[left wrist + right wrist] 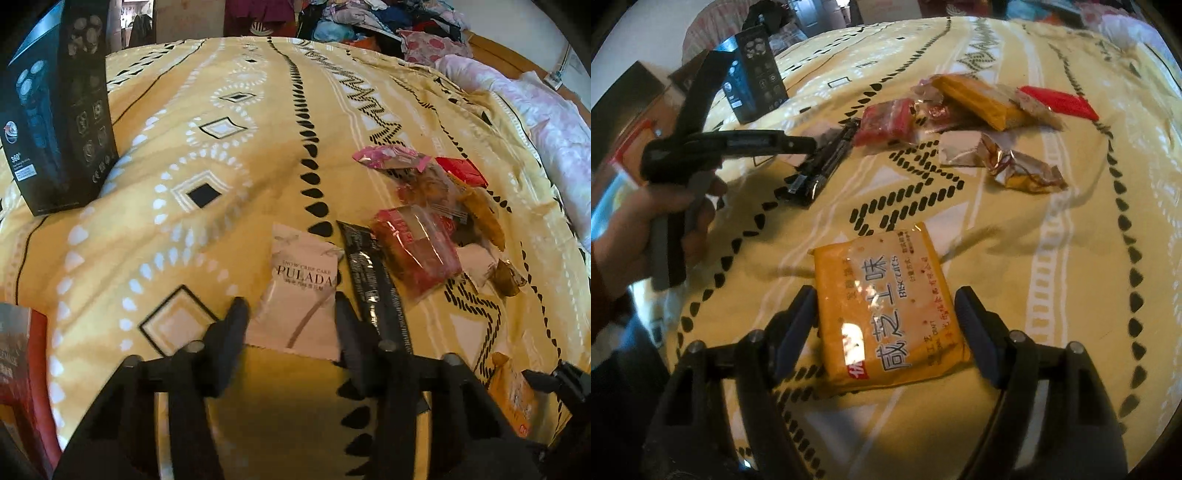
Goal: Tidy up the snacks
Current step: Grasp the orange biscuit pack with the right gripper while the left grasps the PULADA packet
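Observation:
My left gripper (pixel 291 314) is open, its fingers on either side of the near end of a white PULADA snack packet (pixel 299 291) lying on the yellow bedspread (pixel 184 240). A black bar wrapper (pixel 373 284) lies just right of it. My right gripper (pixel 886 306) is open around an orange biscuit packet (pixel 886 306) flat on the bedspread, fingers not touching it. That packet also shows in the left wrist view (pixel 513 398). A pile of red, pink and orange snack packets (pixel 424 214) lies further off; it also shows in the right wrist view (pixel 960 107).
A black shaver box (pixel 59 110) stands upright at the far left of the bed. A red box (pixel 22 362) sits at the near left edge. Clothes and pink bedding (pixel 535 103) lie at the far right. A gold-wrapped snack (pixel 1023 170) lies apart from the pile.

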